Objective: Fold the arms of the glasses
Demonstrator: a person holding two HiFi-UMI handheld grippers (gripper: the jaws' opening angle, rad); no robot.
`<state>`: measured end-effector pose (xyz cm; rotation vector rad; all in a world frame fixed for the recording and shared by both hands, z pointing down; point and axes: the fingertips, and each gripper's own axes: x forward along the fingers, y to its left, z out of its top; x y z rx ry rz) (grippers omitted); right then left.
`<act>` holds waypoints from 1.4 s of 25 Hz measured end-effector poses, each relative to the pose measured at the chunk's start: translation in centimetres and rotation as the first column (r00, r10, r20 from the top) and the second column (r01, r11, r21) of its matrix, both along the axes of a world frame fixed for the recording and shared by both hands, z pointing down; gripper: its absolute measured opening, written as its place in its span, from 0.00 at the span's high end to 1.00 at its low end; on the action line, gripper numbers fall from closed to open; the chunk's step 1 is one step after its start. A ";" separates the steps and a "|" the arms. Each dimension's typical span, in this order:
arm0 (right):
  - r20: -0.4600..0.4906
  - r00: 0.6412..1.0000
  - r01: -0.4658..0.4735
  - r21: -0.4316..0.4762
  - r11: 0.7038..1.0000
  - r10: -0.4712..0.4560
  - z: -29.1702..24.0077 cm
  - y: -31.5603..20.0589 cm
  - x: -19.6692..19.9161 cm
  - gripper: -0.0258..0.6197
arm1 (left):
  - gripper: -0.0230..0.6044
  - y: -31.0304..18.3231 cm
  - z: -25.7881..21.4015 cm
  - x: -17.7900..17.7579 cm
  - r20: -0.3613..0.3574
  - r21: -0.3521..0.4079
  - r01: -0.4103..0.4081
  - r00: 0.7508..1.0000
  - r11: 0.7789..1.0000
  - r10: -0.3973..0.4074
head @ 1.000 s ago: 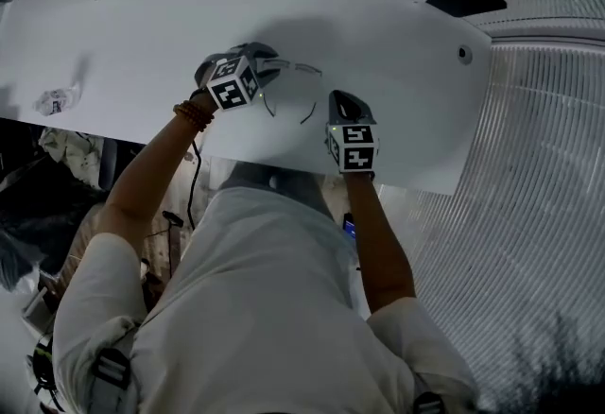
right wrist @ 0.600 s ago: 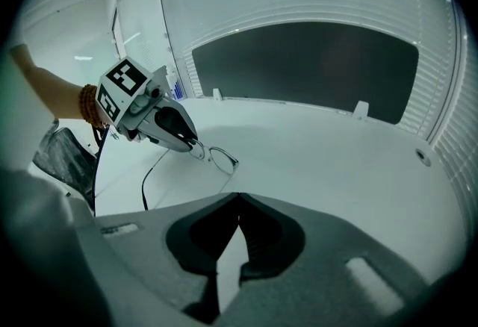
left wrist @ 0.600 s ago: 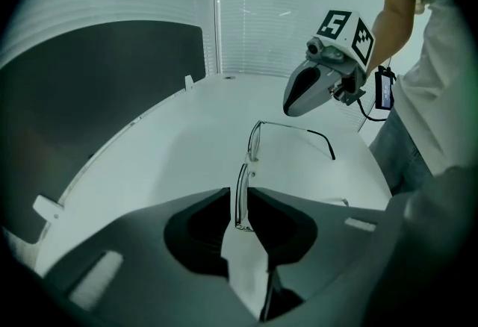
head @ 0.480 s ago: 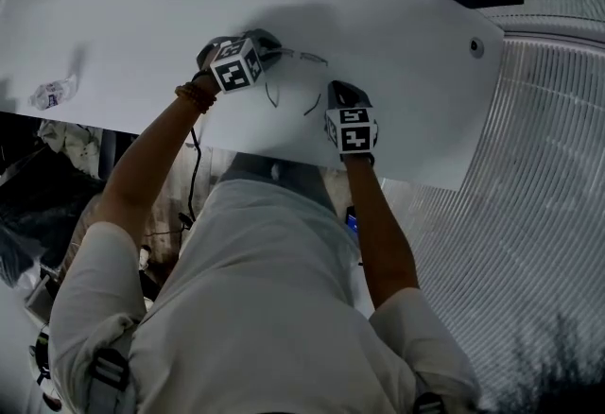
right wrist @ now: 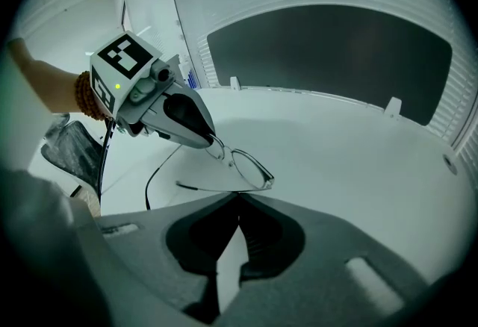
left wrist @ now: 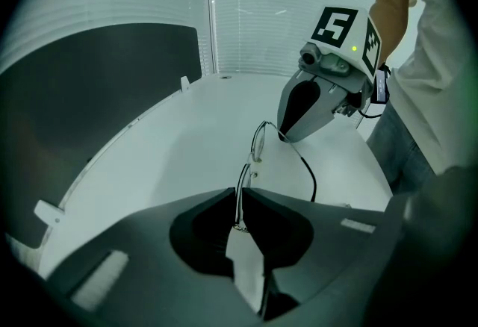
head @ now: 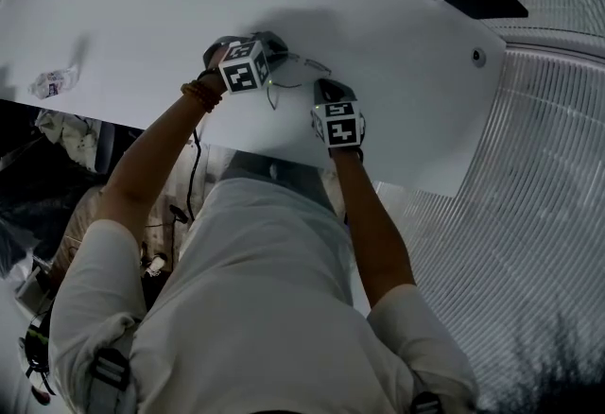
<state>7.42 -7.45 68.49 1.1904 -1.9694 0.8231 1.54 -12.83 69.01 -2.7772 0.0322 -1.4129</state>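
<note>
Glasses [head: 291,72] sit on the white table [head: 406,34] between my two grippers: a thin wire frame with both arms swung open and pointing back toward my body. My left gripper [left wrist: 240,202] has just been closing, and its jaws now pinch the rim of the lens nearest it. In the right gripper view I can see its tips clamped on that end of the frame. My right gripper [right wrist: 239,198] has its jaws pressed together with nothing between them. Its tips are just beside the other end of the frame, where the second arm hinges, and I cannot tell whether they touch it. In the right gripper view that arm runs straight across in front of the jaws, while the other arm curves away over the tabletop. A beaded bracelet [head: 200,93] shows on my left wrist. Well off to the left, a crumpled wrapper [head: 52,81] lies on the table
</note>
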 end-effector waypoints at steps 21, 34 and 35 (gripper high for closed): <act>0.084 0.996 0.039 0.030 0.999 -0.042 -2.9 3.5 -4.1 0.96 | 0.91 0.3 0.1 -0.2 0.002 0.014 0.024 1.000 1.000 -0.024; 0.158 0.963 0.217 0.013 0.976 -0.217 -1.6 6.2 -13.5 0.96 | 0.91 0.2 0.1 -0.3 0.009 0.010 0.043 0.999 0.999 -0.043; 0.155 0.963 0.220 0.010 0.975 -0.219 -1.3 6.1 -13.5 0.96 | 0.91 0.2 0.1 -0.3 0.008 0.010 0.043 0.999 0.999 -0.043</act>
